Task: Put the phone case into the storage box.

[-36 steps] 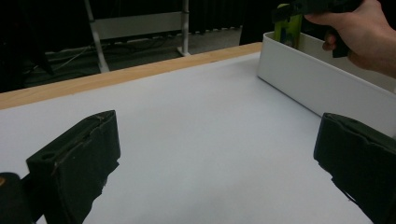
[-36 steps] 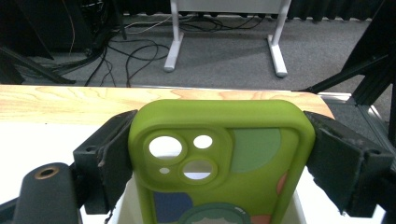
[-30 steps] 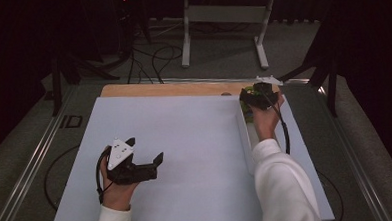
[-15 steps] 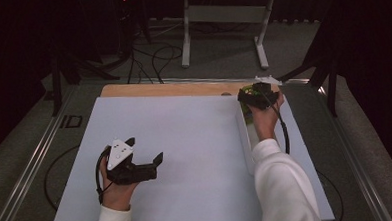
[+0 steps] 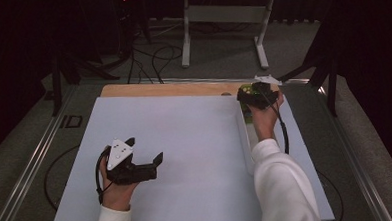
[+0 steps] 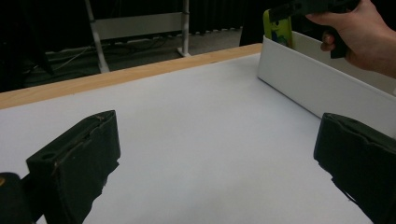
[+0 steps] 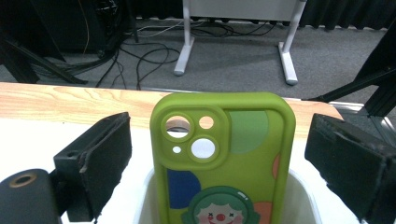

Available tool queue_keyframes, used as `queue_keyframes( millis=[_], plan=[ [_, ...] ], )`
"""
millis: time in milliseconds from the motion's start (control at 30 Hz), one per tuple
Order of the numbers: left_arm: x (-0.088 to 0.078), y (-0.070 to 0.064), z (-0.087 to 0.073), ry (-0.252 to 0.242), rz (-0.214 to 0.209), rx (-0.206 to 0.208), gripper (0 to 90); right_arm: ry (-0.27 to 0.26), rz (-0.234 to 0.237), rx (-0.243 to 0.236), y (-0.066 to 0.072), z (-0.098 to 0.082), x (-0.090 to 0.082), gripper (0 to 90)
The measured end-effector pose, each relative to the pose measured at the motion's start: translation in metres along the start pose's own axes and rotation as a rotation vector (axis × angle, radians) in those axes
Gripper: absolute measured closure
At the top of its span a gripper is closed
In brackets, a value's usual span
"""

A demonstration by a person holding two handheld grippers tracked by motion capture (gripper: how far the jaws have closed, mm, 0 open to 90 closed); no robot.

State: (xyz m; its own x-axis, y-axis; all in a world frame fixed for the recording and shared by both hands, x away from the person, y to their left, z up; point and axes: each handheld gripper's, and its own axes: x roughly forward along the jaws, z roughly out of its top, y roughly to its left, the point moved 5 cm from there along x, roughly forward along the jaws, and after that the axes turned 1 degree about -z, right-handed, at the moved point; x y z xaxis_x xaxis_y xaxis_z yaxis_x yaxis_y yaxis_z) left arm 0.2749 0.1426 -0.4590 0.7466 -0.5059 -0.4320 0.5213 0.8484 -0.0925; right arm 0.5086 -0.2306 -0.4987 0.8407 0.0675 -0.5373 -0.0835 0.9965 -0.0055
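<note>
white counter (image 5: pixel 185 141) with wood far edge, grey floor and cables behind; both hand-held grippers gape empty, right (image 7: pixel 219 154) just opened, straddling green phone case (image 7: pixel 224 158) in white tray (image 6: pixel 299 79).

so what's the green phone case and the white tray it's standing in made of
Phone case: looks like soft silicone or rubbery plastic, matte green, with rounded moulded edges and a printed cartoon face. White tray: probably rigid plastic, smooth with a faint sheen and thin, straight, even walls; painted metal cannot be ruled out.
</note>
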Motion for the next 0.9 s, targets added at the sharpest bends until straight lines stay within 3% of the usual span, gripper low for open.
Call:
queue_keyframes(
  millis=[900],
  plan=[
    [-0.002, 0.001, 0.000, -0.001, 0.005, -0.001, 1.3, 0.011, 0.054, 0.024, 0.003, 0.001, -0.013, 7.6]
  ],
)
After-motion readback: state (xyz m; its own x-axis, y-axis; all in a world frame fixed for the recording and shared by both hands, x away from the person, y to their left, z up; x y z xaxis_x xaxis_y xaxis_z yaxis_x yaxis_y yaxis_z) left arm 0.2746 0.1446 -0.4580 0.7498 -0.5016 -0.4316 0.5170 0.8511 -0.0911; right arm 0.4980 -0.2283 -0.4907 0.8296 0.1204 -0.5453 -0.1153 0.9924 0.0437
